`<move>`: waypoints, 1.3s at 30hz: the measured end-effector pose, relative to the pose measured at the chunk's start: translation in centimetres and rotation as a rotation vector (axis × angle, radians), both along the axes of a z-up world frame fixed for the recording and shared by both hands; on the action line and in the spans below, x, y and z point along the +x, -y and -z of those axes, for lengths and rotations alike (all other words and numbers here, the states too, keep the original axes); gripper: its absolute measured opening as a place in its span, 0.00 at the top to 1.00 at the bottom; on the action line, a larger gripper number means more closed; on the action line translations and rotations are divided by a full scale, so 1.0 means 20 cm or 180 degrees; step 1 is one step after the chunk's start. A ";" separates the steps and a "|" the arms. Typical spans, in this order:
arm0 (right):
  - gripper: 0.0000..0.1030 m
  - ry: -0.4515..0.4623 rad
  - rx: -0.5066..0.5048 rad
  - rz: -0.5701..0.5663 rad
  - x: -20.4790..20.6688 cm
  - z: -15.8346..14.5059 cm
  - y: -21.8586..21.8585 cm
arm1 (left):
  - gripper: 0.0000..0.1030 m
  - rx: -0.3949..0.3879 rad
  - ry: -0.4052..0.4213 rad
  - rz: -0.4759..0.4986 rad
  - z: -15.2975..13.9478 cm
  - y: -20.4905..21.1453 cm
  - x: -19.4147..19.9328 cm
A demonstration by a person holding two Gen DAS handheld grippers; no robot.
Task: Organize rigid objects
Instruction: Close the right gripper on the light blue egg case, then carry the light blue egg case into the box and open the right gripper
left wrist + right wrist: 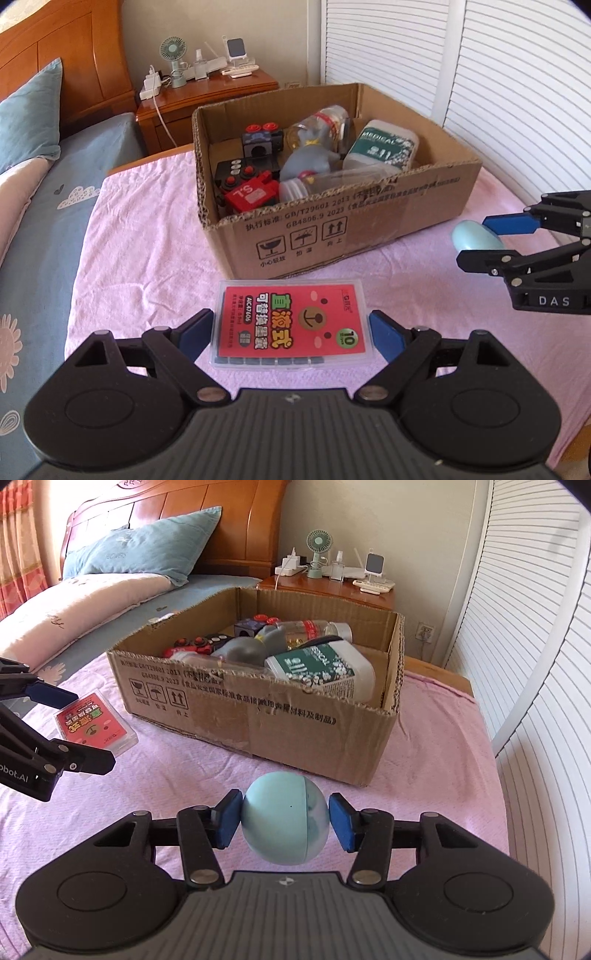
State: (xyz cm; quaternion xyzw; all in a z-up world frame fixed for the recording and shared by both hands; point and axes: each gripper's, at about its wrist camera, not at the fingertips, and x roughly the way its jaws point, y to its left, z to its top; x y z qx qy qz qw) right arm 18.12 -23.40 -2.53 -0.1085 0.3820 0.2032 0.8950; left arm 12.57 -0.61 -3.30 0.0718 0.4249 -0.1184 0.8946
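Both claws tilt down toward the pink-covered bed (pixel 147 229), with the open cardboard box (pixel 369 221) at twelve o'clock ahead of them: the left claw (pixel 291 332) is clenched on the clear case with the red label (pixel 290 325), its blue pads on the case's two long sides, and the right claw (pixel 284 819) grasps the pale blue egg-shaped ball (pixel 284 818). Only the right wrist view shows the ball's seam and the left claw at nine o'clock; the left wrist view shows the right claw at three o'clock. The box's near wall partly hides the white medical bottle (pixel 325 670), grey figure (pixel 308 162), clear bottles and red-and-black block toy (pixel 251 192) inside.
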 end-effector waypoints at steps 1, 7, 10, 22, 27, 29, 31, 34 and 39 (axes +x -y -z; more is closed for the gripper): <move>0.45 0.0015 0.0018 -0.0008 -0.01 -0.02 0.00 | 0.14 -0.0003 0.0019 0.0009 -0.02 0.00 0.00; 0.45 0.0176 0.0108 -0.0043 -0.01 -0.16 0.02 | 0.14 -0.0019 0.0176 0.0135 -0.12 0.03 -0.01; 0.45 0.0283 0.0183 -0.0062 0.03 -0.25 0.03 | 0.14 -0.0036 0.0245 0.0175 -0.17 0.04 -0.01; 0.45 0.0207 0.0130 0.0230 0.70 -0.24 -0.06 | 0.14 0.0028 0.0462 0.0231 -0.28 0.05 0.19; 0.45 -0.0032 0.0204 0.0437 0.90 -0.14 -0.07 | 0.14 -0.0021 0.0359 0.0152 -0.24 0.02 0.31; 0.35 -0.0019 0.0271 0.0490 0.91 -0.14 -0.06 | 0.14 -0.0010 0.0331 0.0120 -0.23 0.01 0.36; 0.20 0.0080 0.0357 0.0501 0.88 -0.17 -0.04 | 0.14 0.0007 0.0319 0.0107 -0.22 0.01 0.39; 0.08 0.0192 0.0448 0.0568 0.80 -0.22 0.00 | 0.14 0.0024 0.0301 0.0088 -0.21 0.02 0.47; 0.04 0.0130 0.0482 0.0620 0.68 -0.26 0.06 | 0.14 0.0051 0.0262 0.0017 -0.17 0.04 0.60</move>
